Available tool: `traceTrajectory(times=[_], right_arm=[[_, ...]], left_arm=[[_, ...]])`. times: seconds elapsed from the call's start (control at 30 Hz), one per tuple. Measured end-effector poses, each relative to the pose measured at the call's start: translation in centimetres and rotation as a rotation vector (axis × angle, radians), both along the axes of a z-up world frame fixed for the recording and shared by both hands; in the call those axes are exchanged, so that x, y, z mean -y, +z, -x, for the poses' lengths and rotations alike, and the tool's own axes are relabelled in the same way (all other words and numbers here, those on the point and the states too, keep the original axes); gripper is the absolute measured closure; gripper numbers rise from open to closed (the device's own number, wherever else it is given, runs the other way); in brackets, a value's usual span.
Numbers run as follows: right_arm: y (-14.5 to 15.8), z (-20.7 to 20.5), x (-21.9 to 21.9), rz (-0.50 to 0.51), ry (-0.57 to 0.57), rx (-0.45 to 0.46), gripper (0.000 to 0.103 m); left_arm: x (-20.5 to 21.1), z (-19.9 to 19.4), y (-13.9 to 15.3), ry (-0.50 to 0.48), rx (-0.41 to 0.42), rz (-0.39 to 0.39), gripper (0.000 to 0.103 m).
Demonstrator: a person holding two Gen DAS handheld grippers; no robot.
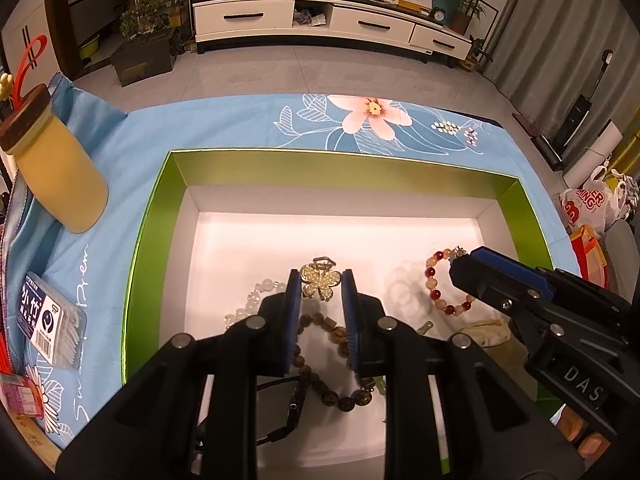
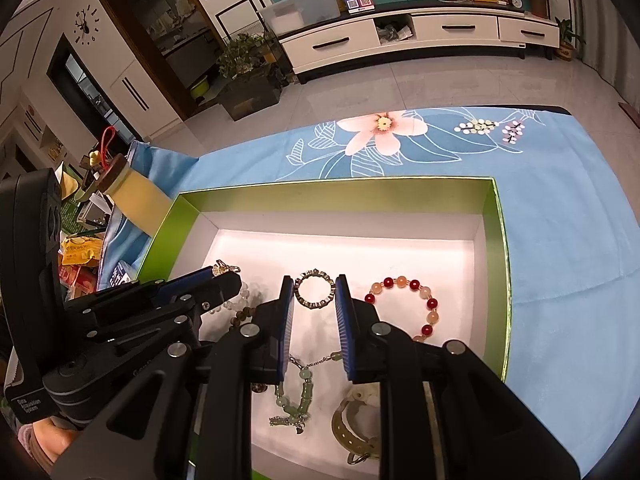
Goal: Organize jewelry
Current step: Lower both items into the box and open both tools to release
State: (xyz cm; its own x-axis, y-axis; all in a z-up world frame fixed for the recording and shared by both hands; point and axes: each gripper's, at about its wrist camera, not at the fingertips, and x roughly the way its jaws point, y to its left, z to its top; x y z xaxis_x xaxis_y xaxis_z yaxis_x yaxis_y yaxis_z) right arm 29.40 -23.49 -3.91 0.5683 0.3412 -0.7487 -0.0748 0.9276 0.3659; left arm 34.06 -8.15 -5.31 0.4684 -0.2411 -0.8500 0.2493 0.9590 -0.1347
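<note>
A green box (image 1: 340, 166) with a white floor lies on a blue floral cloth (image 1: 224, 132). My left gripper (image 1: 320, 279) is shut on a gold butterfly hair clip (image 1: 320, 286), held over the box's near middle. My right gripper (image 2: 314, 280) is shut on a small metal beaded ring bracelet (image 2: 315, 290), which hangs above the floor. On the floor lie a red-and-peach bead bracelet (image 2: 408, 304), a brown bead bracelet (image 1: 332, 360), a white bead bracelet (image 1: 250, 304), a green jade chain bracelet (image 2: 298, 396) and a yellowish bangle (image 2: 354, 428). The grippers sit side by side, the right gripper (image 1: 464, 258) to the right of the left one.
A jar of yellow contents with a dark lid (image 1: 56, 168) stands left of the box. A clear box of cotton swabs (image 1: 50, 320) lies nearer on the cloth. Snack packets (image 2: 78, 256) crowd the table's left edge. A white TV cabinet (image 1: 320, 20) stands across the floor.
</note>
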Motion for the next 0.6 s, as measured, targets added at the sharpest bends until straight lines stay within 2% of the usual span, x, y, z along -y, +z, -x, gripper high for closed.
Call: traceTrajectory(times=[0.6], right_arm=[[-0.25,-0.36,0.07,0.005,-0.007,-0.012,0.082]], left_arm=[[0.28,-0.23,-0.43,0.003,-0.004,-0.010,0.083]])
